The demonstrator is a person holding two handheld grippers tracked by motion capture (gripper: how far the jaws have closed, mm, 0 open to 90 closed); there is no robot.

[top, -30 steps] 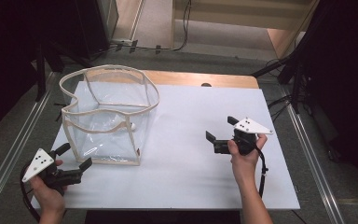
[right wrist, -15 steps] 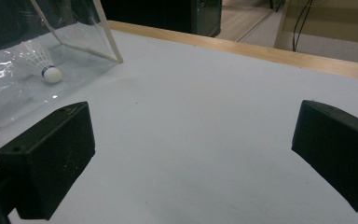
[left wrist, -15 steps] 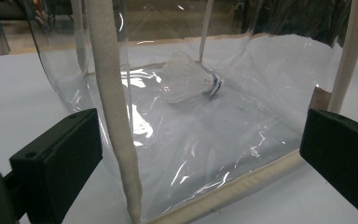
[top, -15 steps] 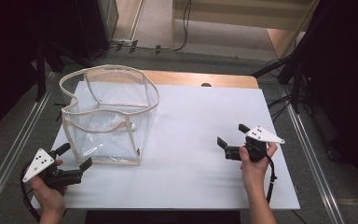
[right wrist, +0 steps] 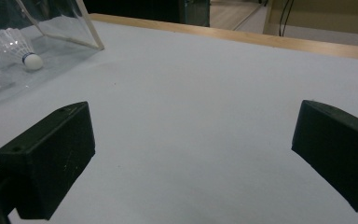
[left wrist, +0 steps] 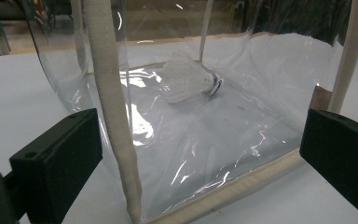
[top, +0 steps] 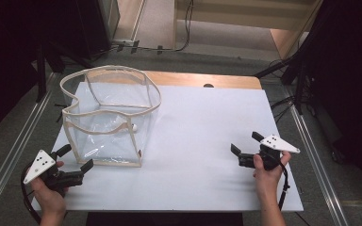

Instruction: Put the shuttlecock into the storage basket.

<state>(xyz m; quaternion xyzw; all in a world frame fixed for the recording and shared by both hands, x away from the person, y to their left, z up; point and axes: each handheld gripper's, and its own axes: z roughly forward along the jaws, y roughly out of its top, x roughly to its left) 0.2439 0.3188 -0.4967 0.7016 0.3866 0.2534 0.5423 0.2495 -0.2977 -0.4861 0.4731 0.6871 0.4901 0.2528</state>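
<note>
White tabletop (top: pixel 207 141), dark surroundings

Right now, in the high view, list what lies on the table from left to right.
left gripper → clear bag with the shuttlecock inside it → bare white table surface → right gripper.
</note>
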